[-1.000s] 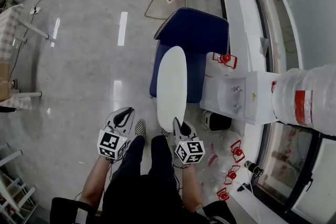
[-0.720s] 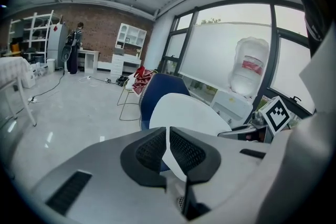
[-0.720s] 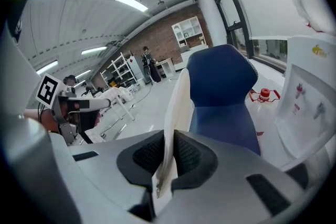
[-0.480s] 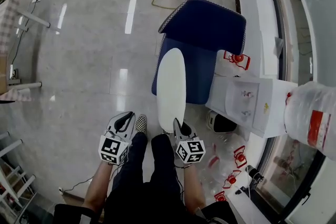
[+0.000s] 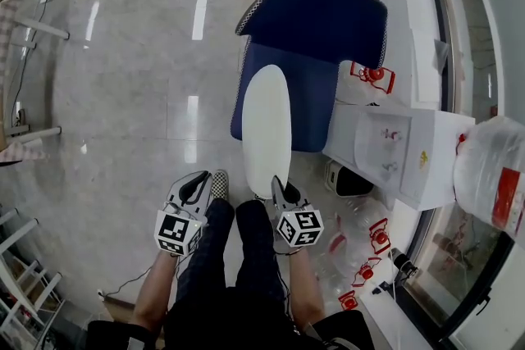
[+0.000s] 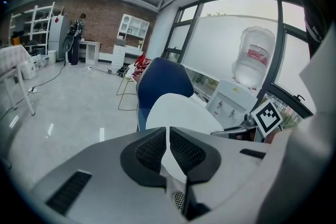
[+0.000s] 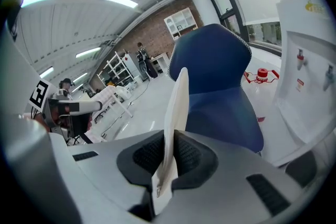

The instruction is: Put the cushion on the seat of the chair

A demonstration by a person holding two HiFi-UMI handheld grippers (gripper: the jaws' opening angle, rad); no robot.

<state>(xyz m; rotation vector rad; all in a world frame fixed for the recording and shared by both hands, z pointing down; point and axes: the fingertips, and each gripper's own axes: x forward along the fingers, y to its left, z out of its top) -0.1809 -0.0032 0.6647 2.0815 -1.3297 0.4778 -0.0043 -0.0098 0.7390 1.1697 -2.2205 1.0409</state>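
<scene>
The white cushion [image 5: 267,127] hangs in the air just in front of the person's knees, pinched by its near rim in the right claw [image 5: 277,186]. That claw's two pads are closed tight on the thin edge, with a little of the fabric poking out below them. In the head view the cushion's long axis runs from 6 o'clock up to 12 o'clock. Its near end is at the claw and its far end points at the blue chair [image 5: 316,20], overlapping the front left part of the seat [image 5: 308,106]. It stands nearly on edge rather than flat. The right gripper view sees it as a slim upright sliver, while its broad pale face is turned toward 9 o'clock, where the left claw [image 5: 197,181] is. The left claw is beside the person's other leg, apart from the cushion. Its pads are drawn together with only a hairline slit between them and nothing gripped. The chair's backrest lies at the 12 o'clock side of the seat. A white water dispenser [image 5: 394,156] stands at about 3 o'clock from the cushion, just beside the chair on the glossy floor [image 5: 123,111].
</scene>
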